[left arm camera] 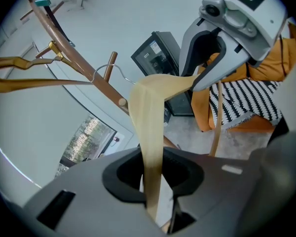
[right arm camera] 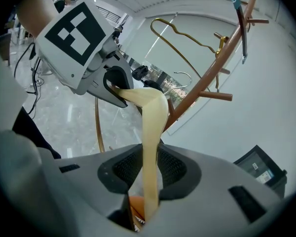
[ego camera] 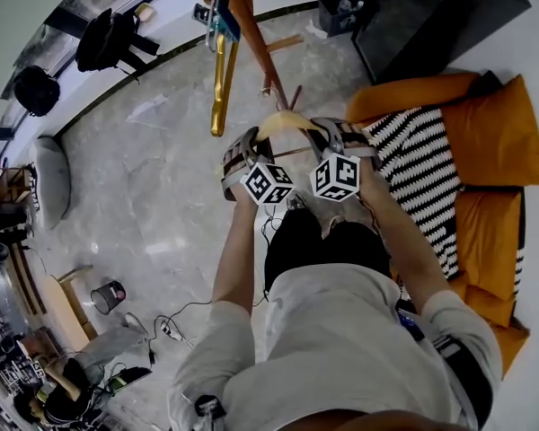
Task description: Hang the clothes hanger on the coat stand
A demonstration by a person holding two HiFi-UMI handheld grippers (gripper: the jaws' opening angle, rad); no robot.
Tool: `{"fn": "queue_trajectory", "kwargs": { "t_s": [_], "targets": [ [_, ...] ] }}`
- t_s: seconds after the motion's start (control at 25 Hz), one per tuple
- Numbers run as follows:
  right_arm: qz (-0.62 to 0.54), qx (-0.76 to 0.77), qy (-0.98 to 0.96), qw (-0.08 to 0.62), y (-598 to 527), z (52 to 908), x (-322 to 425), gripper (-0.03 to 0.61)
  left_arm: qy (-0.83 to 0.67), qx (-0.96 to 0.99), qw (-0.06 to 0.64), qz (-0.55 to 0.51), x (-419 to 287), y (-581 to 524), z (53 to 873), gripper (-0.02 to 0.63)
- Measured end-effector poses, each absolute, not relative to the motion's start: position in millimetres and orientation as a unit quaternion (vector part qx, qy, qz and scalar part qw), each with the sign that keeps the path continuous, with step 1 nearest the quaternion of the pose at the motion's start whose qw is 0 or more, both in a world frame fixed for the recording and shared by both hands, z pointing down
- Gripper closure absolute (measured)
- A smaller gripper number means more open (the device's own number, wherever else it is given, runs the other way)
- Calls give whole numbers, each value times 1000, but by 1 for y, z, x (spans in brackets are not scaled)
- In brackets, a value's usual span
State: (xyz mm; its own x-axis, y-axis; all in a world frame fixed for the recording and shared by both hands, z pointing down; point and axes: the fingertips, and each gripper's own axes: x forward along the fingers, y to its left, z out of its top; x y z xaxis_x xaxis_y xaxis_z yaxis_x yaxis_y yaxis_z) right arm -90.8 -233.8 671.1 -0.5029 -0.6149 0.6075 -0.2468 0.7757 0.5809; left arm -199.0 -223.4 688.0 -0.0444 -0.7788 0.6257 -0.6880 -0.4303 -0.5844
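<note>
I hold a pale wooden clothes hanger point(ego camera: 287, 122) by its two arms, in front of the coat stand. My left gripper point(ego camera: 247, 155) is shut on one arm point(left arm camera: 149, 132). My right gripper point(ego camera: 341, 142) is shut on the other arm point(right arm camera: 153, 132). The hanger's metal hook point(left arm camera: 107, 69) is close to a peg of the brown wooden coat stand point(left arm camera: 74, 58); I cannot tell whether they touch. A gold hanger point(ego camera: 218, 79) hangs from a higher peg of the stand point(ego camera: 251, 34). From the right gripper view I see the hook point(right arm camera: 185, 75) beside the stand's pole point(right arm camera: 212, 73).
An orange sofa point(ego camera: 494, 133) with a black-and-white striped cloth point(ego camera: 422, 178) is at the right. A dark cabinet point(ego camera: 431, 7) stands at the far right. Cables point(ego camera: 162, 326) and a small black bin point(ego camera: 108, 296) lie on the marble floor at the left.
</note>
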Motion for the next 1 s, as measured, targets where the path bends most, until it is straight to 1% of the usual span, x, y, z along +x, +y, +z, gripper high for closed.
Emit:
{"fn": "queue_trajectory", "kwargs": {
  "t_s": [0.4, 1.0],
  "targets": [
    [-217, 251, -840, 430, -251, 696, -99, 492, 539, -677, 28, -500, -208, -238, 712, 526],
    [-207, 253, -837, 440, -278, 737, -108, 491, 540, -672, 29, -506, -218, -266, 751, 526]
  ]
}}
